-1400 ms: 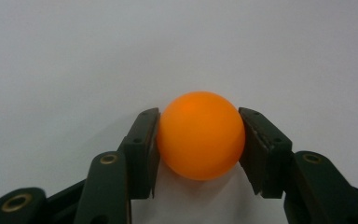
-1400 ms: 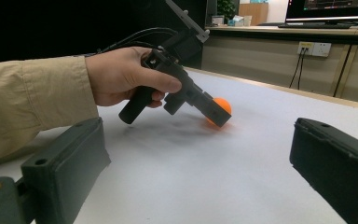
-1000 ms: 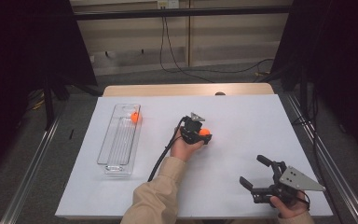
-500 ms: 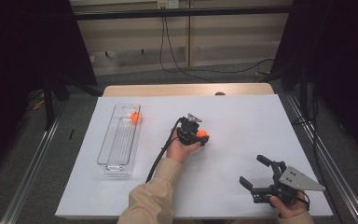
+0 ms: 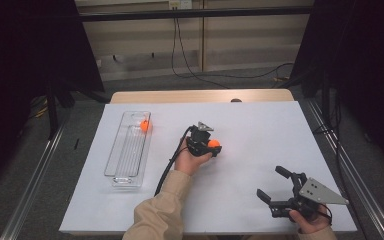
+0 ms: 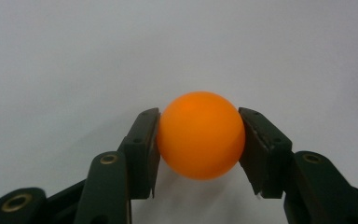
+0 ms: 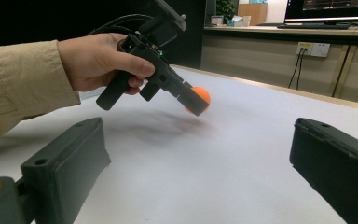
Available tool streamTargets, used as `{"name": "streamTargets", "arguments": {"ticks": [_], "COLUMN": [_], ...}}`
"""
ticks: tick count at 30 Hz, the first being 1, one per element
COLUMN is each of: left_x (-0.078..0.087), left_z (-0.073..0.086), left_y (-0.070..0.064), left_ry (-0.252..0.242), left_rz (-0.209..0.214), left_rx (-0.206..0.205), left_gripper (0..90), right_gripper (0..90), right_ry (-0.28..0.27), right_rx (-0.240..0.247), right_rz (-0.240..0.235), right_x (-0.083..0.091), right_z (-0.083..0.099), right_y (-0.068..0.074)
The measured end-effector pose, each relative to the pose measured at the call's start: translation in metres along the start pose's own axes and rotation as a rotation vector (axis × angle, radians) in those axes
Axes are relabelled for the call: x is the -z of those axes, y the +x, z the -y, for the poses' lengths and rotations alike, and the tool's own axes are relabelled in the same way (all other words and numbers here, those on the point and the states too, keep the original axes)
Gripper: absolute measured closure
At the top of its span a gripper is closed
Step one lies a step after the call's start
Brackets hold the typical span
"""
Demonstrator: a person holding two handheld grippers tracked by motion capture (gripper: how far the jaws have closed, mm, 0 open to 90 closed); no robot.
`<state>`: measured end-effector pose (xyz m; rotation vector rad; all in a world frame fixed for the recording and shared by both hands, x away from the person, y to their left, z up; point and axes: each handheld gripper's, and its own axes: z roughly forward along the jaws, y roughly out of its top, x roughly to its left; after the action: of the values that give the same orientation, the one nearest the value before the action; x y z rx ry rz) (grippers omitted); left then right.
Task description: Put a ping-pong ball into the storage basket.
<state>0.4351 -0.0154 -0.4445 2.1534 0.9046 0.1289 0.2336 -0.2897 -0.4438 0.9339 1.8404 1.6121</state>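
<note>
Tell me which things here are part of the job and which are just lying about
Part of the job:
- orange ball, clamped in the left gripper
- second orange ball, lying in the clear tray

Just there:
- right gripper, open, holding nothing
- white table sheet
- cables on the floor beyond the table
</note>
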Motion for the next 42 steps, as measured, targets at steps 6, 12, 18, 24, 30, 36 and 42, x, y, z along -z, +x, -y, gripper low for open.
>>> {"name": "streamTargets", "arguments": {"ticks": [6, 12, 18, 24, 30, 36, 42], "left_x": [0.003, 0.006, 0.009, 0.014, 0.018, 0.022, 0.026], "left_z": [0.002, 0.005, 0.006, 0.007, 0.008, 0.009, 0.010], "left_y": [0.000, 0.002, 0.002, 0.003, 0.005, 0.005, 0.006], "left_ry": [0.000, 0.002, 0.002, 0.009, 0.000, 0.003, 0.001], "left_rz": [0.002, -0.001, 0.001, -0.003, -0.008, -0.012, -0.015], "left_rx": [0.008, 0.007, 0.002, -0.007, -0.003, -0.016, -0.015], "left_gripper": [50.9, 50.9, 50.8, 50.9, 50.9, 50.9, 50.9], "right_gripper": [3.0, 3.0, 3.0, 3.0, 3.0, 2.6, 1.3], "right_ry": [0.000, 0.000, 0.000, 0.001, 0.002, 0.004, 0.006], "right_rx": [0.000, 0.000, 0.000, -0.002, -0.003, -0.006, -0.008], "right_rz": [-0.001, 0.000, 0.001, 0.008, 0.008, 0.013, 0.019], "right_x": [0.000, 0.000, 0.000, 0.000, -0.001, -0.001, -0.001], "right_z": [0.000, 0.000, 0.000, 0.000, 0.000, 0.001, 0.001], "right_y": [0.000, 0.000, 0.000, -0.001, -0.001, -0.001, -0.002]}}
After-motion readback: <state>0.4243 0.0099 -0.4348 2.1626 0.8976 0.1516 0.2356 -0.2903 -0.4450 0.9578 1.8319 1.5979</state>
